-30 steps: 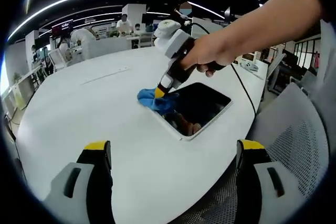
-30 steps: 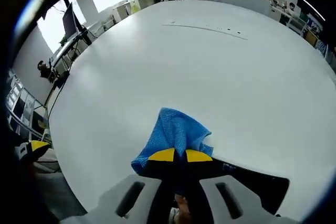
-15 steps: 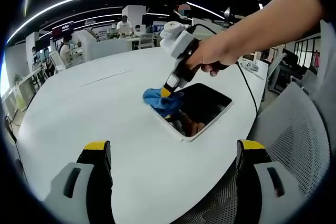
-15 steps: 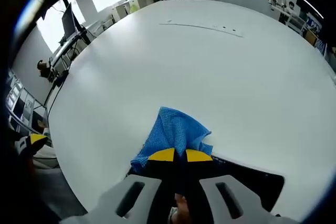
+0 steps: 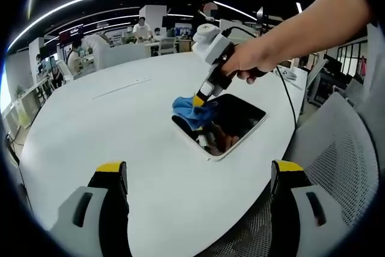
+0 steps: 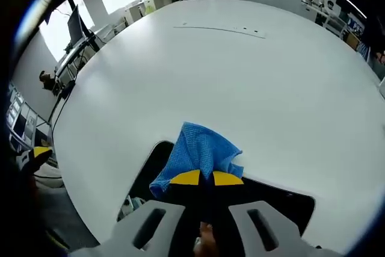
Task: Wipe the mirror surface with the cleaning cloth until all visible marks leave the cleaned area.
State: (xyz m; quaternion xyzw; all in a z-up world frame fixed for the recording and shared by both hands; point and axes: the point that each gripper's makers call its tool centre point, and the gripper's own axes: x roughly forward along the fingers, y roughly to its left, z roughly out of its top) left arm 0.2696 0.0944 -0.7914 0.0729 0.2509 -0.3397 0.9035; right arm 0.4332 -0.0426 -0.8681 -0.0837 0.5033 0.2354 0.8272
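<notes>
- Compared with a second ago, more dark glass of the mirror (image 6: pixel 150 167) uncovered beside the blue cleaning cloth (image 6: pixel 201 154); in the left gripper view, cloth (image 5: pixel 192 111) now further onto the mirror (image 5: pixel 231 121) from its far-left corner.
- Judged as wiping stroke in progress across the glass; marks too small to tell, so task probably not finished.
- Right gripper (image 6: pixel 200 179) clamped on the cloth, bunch of it sticking out just beyond the yellow tips, pressed on the mirror.
- Left gripper (image 5: pixel 198 176) spread wide, holding nothing, well apart from the mirror, above the near edge of the white table (image 5: pixel 108 124).
</notes>
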